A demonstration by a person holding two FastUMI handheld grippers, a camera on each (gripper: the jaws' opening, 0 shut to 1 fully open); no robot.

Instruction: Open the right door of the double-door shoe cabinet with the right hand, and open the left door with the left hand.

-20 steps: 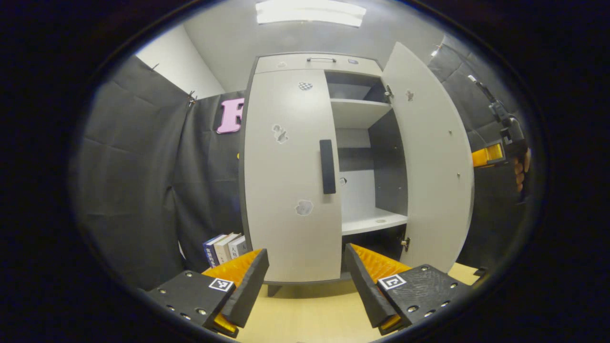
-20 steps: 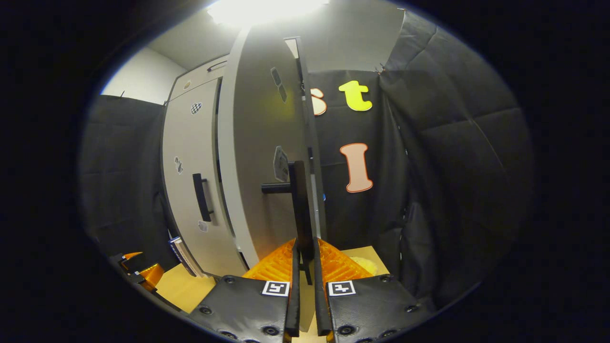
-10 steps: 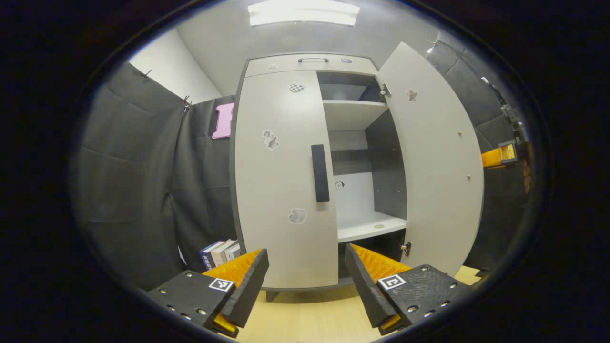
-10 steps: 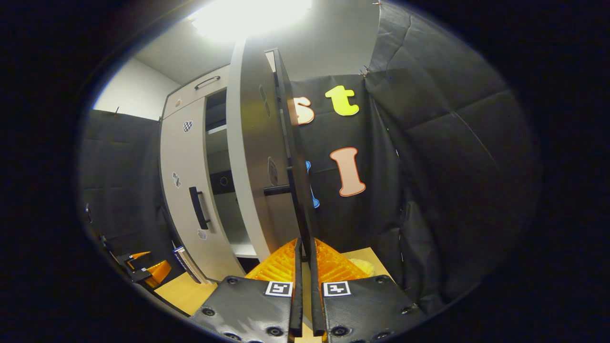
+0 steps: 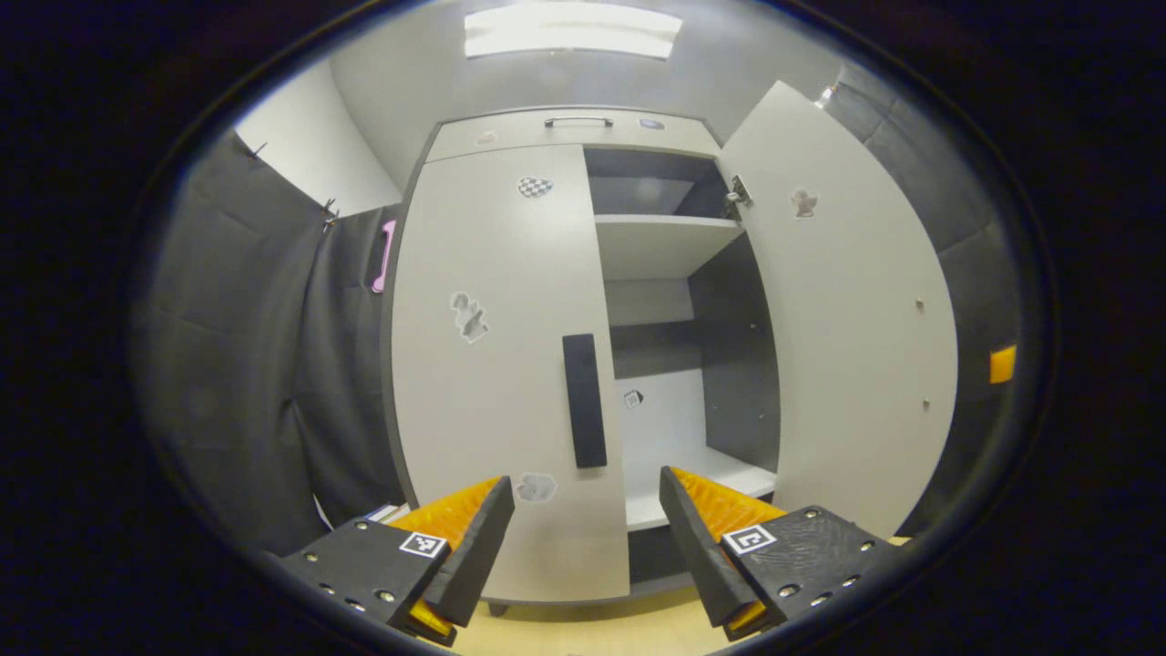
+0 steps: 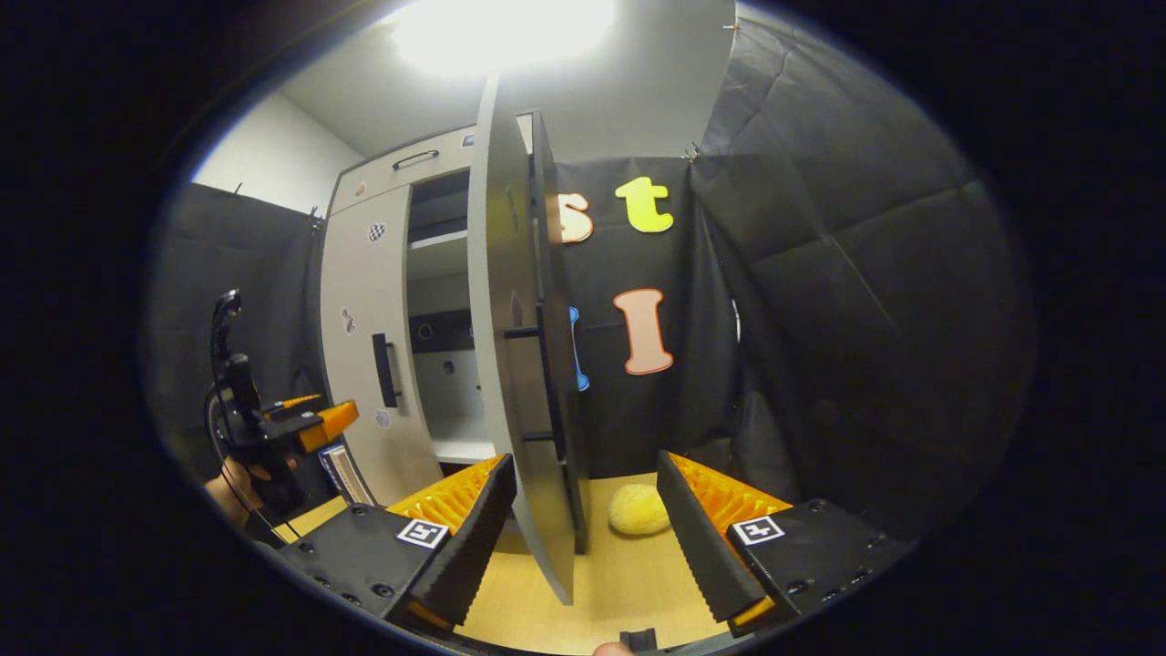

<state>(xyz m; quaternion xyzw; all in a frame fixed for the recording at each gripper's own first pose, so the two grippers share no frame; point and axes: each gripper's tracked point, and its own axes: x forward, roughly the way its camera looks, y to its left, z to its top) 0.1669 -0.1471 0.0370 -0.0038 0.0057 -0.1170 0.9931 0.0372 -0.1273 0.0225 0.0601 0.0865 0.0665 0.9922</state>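
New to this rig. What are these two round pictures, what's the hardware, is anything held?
No robot arm here: a person holds a two-finger gripper in each hand, and a fisheye camera rides on each one.

In the left gripper view, the left gripper is open, facing the shoe cabinet's closed left door and its dark handle.

In the right gripper view, the right gripper is open, seeing the opened right door edge-on. The left gripper and the hand holding it show at the left there. A yellow sponge-like lump lies on the wooden floor.

Nothing is held.

Open gap before left door handle
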